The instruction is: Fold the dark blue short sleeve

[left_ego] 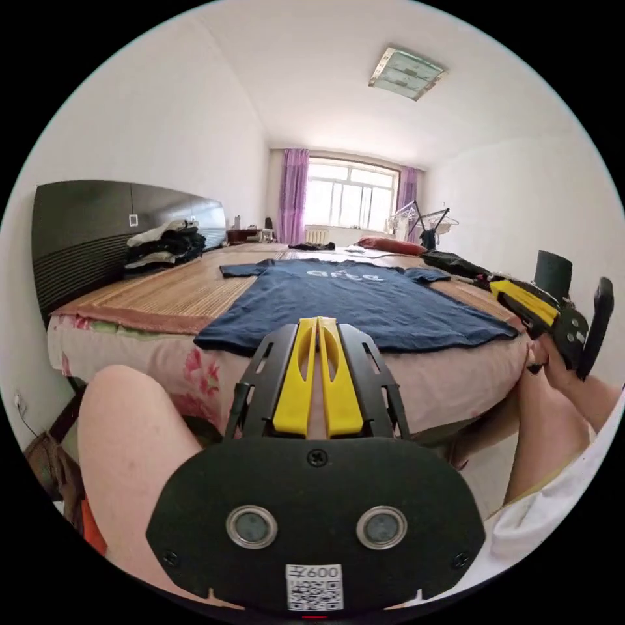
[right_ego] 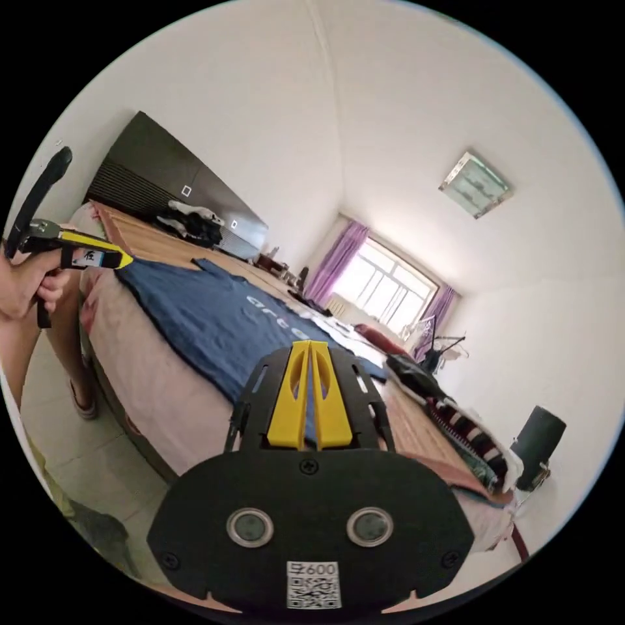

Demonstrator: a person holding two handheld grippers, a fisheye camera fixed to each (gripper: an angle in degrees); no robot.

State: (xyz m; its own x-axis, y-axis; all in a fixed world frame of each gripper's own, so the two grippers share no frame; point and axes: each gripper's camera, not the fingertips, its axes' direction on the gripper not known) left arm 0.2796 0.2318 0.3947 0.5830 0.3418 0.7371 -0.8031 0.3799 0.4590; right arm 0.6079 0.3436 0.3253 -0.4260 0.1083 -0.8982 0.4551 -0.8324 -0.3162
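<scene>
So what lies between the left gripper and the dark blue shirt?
Nothing on the bed: in the left gripper view the shut left gripper hangs before the shirt, with the bed's floral edge below the hem.

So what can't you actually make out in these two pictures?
- Near hem of the dark blue T-shirt: in the left gripper view, the left claw covers its middle.
- The shirt's pale lettering: in the right gripper view, the right claw hides its end.
- Clothes pile by the headboard: too small to tell the items apart.
</scene>
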